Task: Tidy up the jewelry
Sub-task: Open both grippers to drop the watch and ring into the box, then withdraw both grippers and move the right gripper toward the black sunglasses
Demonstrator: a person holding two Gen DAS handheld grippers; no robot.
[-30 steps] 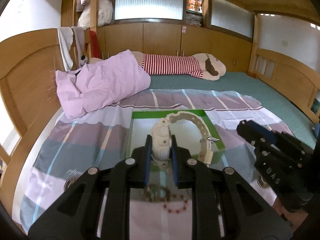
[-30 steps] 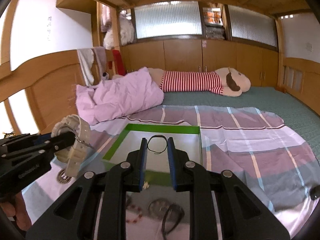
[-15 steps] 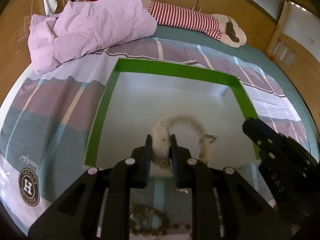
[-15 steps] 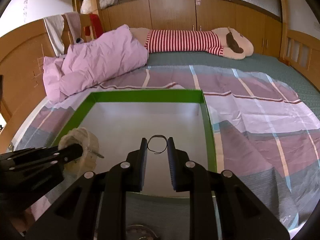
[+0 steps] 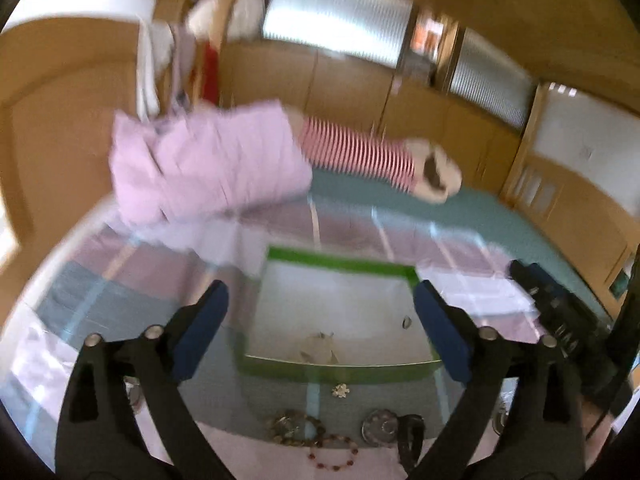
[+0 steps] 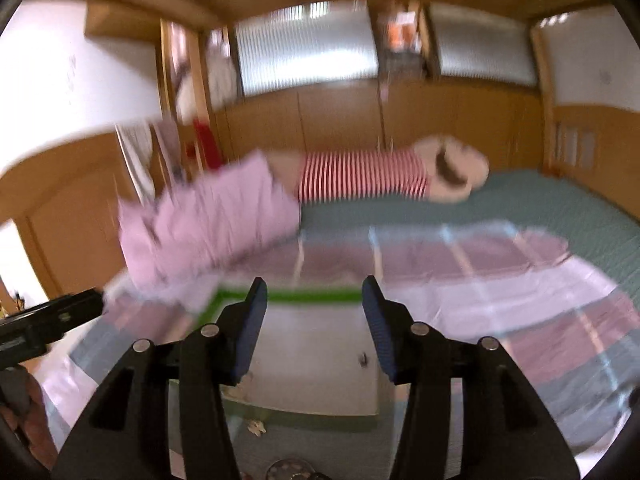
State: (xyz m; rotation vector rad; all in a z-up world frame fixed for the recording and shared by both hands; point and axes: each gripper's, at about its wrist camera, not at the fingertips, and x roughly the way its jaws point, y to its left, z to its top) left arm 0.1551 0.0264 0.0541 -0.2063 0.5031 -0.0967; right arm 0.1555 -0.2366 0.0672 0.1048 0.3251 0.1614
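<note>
A: Left wrist view. Report the claw and the edges.
B: The left gripper [image 5: 320, 324] is released, jaws spread wide, nothing between them. The green tray [image 5: 340, 258] lies on the blanket [image 5: 120, 276] directly between the fingers, its near rim at 6 o'clock from the tray floor. The cream watch [image 5: 319, 346] rests inside against that near rim. A small dark ring [image 5: 407, 323] lies in the tray at 3 o'clock from the watch, near the right wall.

A: What lies outside the tray?
B: Beyond the near rim: a small flower charm [image 5: 341, 390], a bead bracelet [image 5: 294, 428], a red bead bracelet [image 5: 332, 452], a round metal piece [image 5: 380, 428] and a dark band [image 5: 408, 436]. The right gripper [image 5: 560, 312] shows at 3 o'clock, partly cut off.

A: Legibility?
B: Motion blur softens everything; the watch outline is vague.

A: Right wrist view.
B: The right gripper [image 6: 314, 332] is also released and holds nothing. The tray [image 6: 304, 294] floor shows between the fingers, with the ring [image 6: 363, 359] as a dark speck. The watch is hidden behind the left finger. The left gripper [image 6: 52, 320] enters at 9 o'clock. The bracelets are cut off at the bottom edge here.
</note>
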